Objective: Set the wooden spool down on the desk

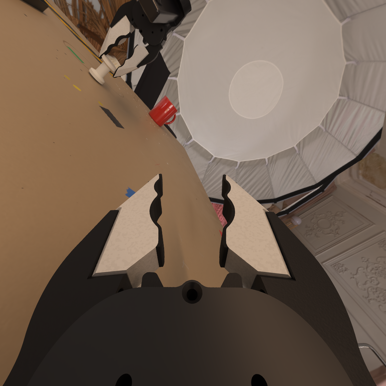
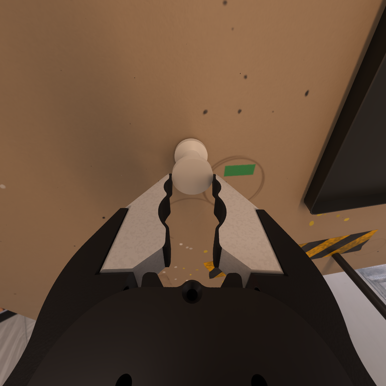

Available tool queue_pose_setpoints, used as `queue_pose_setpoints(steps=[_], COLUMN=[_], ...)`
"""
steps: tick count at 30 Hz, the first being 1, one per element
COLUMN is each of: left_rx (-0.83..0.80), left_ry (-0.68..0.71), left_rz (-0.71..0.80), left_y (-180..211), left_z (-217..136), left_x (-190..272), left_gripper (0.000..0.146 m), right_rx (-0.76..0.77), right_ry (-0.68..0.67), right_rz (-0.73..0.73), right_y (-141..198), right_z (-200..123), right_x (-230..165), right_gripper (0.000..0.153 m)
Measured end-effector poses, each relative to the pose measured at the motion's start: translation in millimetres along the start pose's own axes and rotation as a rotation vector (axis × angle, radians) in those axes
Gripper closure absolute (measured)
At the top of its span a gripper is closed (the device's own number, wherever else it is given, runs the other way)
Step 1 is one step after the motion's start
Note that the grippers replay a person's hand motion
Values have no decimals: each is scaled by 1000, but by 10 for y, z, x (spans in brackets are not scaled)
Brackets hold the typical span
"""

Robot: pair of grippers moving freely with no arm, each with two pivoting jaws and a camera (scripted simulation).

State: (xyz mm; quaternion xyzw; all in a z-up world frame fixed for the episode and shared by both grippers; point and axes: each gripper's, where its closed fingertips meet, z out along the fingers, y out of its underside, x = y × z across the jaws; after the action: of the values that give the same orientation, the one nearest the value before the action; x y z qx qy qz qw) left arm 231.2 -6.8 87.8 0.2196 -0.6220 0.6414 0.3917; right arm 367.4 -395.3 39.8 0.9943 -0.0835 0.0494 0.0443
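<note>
Currently:
- right gripper (image 2: 192, 177): fingertips sit on either side of the wooden spool's (image 2: 191, 167) near flange. Contact at both tips looks likely, but a firm grasp versus a loose one I cannot tell.
- From the left wrist view, the wooden spool (image 1: 102, 70) stands with its far flange on the desk (image 1: 52, 146), near the desk edge; right gripper (image 1: 107, 64) straddles the upper flange.
- left gripper (image 1: 192, 179): released, fingers spread, nothing between them, well apart from the spool, over the desk edge.
- green patch (image 2: 239, 170) on the desk just beside the spool, inside a faint ring mark.
- red mug (image 1: 164, 111) at the desk edge, between the two grippers.
- black-and-yellow striped tape (image 2: 334, 243) near the desk corner; dark panel (image 2: 355, 156) lying to the right.
</note>
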Motion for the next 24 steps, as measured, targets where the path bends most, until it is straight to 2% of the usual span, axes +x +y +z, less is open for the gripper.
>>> queue_pose_setpoints(steps=[13,15,18,21,23,24], left_rx=[-15,-13,-7,11,17,18], left_ry=[-2,-3,0,13,17,17], left_rz=[-28,-23,-22,-16,0,10], left_y=[36,35,28,8,2,-4], left_z=[67,66,75,75,73,71], left_x=[-13,-10,-7,16,30,35], left_gripper=[90,91,92,92,92,92], right_rx=[24,29,22,55,166,269], right_ry=[-12,-8,3,67,192,260], right_rz=[17,28,44,83,141,167], right_y=[16,10,23,-45,-316,-545], right_z=[31,25,-43,-282,-655,-913], right_x=[-19,-33,-30,20,97,111], right_gripper=[114,101,97,95,89,85])
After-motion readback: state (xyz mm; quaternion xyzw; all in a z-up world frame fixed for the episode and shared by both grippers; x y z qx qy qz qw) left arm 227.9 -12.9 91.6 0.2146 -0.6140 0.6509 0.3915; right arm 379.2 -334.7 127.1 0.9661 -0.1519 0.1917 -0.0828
